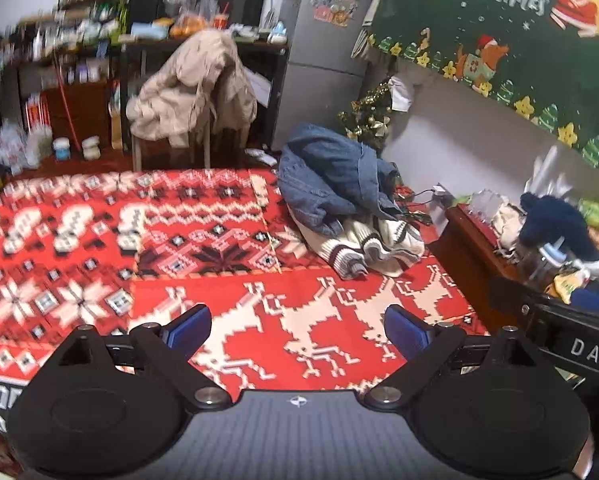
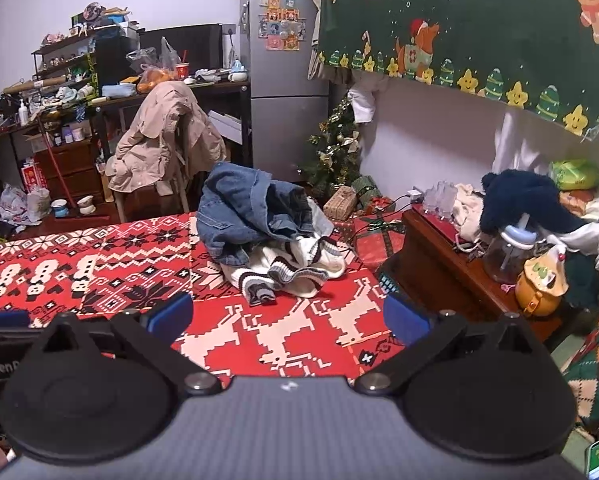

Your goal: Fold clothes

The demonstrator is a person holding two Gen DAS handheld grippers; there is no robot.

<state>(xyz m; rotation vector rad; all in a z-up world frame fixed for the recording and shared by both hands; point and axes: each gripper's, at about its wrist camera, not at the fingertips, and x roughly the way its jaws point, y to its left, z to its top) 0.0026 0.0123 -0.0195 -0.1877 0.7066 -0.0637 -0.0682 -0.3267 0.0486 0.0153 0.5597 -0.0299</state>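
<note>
I am holding my left gripper and right gripper spread wide, empty, hovering level above the red blanket; denim jacket is lying on, probably, a striped sweater near its far right corner.

surface: red patterned cloth | on it: denim garment atop striped sweater

Grey fridge, small Christmas tree, wrapped gifts

left tongs: black linkage arms showing silver screws, blue pads, grey ribbed body | right tongs: wearing matching black, blue, grey
</note>
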